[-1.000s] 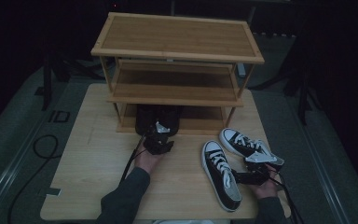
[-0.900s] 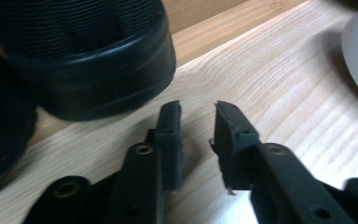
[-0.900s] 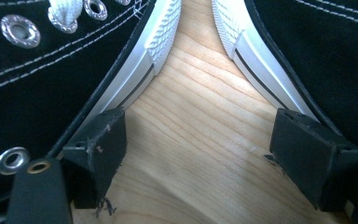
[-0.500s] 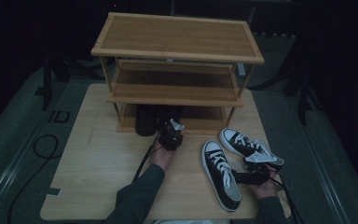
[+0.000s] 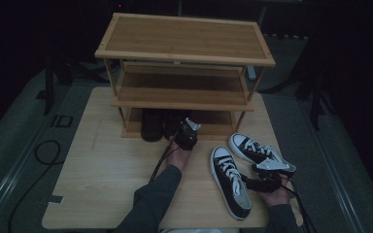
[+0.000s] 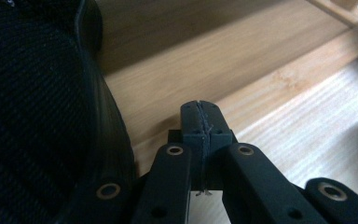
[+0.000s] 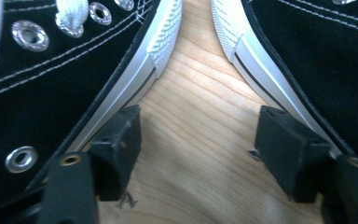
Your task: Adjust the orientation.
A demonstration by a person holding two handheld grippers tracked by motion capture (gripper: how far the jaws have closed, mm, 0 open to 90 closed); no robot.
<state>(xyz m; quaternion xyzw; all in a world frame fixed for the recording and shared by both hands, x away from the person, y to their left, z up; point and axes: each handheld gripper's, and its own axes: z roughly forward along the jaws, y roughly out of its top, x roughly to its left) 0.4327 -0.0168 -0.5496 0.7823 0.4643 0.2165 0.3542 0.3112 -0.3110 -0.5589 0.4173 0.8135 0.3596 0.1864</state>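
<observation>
Dim high view, dark surroundings, brighter gripper views, blurred close up

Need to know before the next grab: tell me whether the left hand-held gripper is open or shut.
Shut. In the left gripper view, the left hand-held gripper has its pads pressed together, nothing between them, beside a black shoe.

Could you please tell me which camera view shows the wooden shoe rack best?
The high view: the whole shoe rack appears there, all three shelves. The left gripper view catches just a stretch of its bottom shelf; the right gripper view looks at tabletop between two sneakers.

Dim lab (perhaps), floor cables (image 5: 43,150), stands (image 5: 315,92)
</observation>
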